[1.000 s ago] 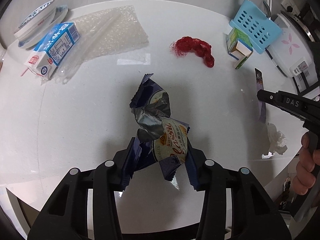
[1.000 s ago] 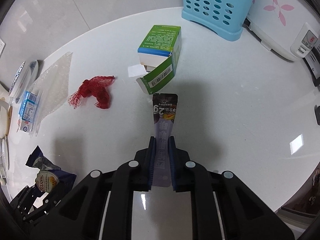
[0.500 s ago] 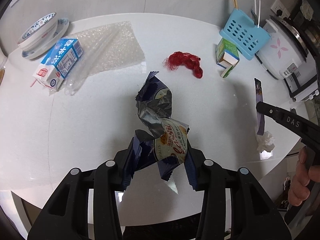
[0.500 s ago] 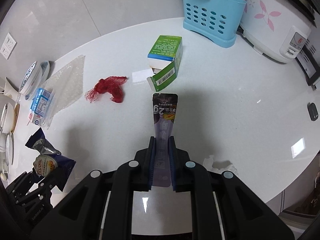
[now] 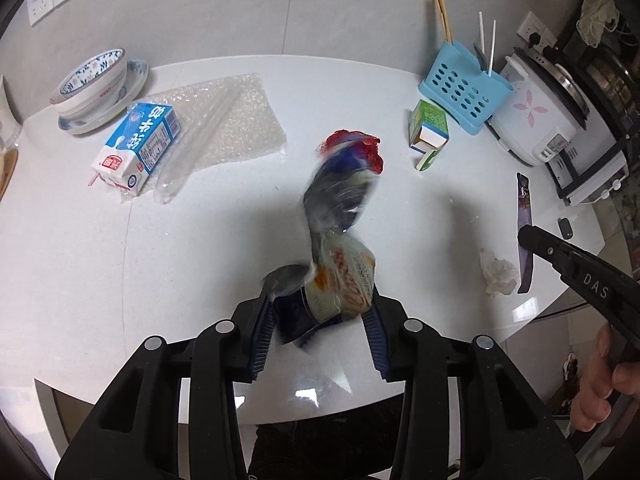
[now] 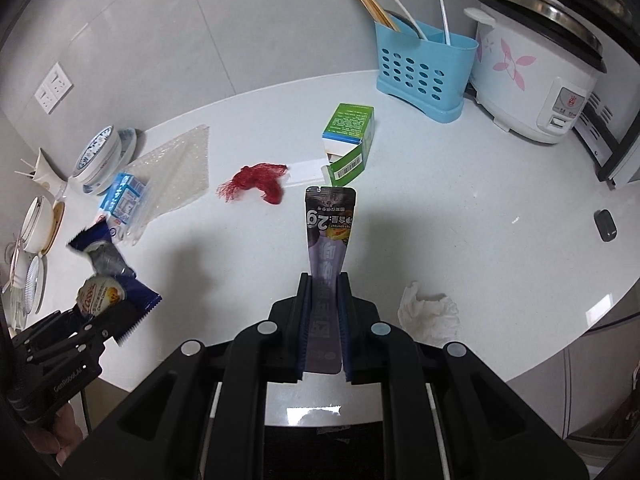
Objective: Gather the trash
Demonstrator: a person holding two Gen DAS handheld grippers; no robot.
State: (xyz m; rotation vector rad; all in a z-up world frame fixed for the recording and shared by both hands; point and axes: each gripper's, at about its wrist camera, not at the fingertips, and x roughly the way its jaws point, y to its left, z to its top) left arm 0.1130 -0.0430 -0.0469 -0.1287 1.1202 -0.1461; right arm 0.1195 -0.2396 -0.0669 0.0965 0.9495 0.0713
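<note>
The left tongs (image 5: 320,322) are closing on a crumpled blue-and-silver foil snack wrapper (image 5: 338,236), which is standing up from between the pads clear of the white round counter (image 5: 120,264); the wrapper is blurring in the left wrist view, so whether both pads are pressing it firmly is hard to confirm, though it is evidently being carried. The right tongs (image 6: 323,320) are standing together, clamped on a flat purple-and-black sachet (image 6: 329,232) that is projecting straight forward beyond the tips, also held off the surface. Both pieces are being held by their lower ends, judged to keep the loose ends free for dropping into a bin; no bin is showing in either view. Trash remaining on the counter: a crumpled white tissue (image 6: 428,310) near the front edge, a red mesh net (image 6: 256,182) toward the middle, an opened green-and-white cardboard carton (image 6: 350,142) beside a blue perforated plastic utensil caddy (image 6: 424,72) at the back edge, and a blue-and-white milk carton (image 5: 138,146) lying on a clear bubble-wrap sheet (image 5: 224,120) toward the left edge. The collection is judged to be partly done, with both hands loaded and needing to unload.
</note>
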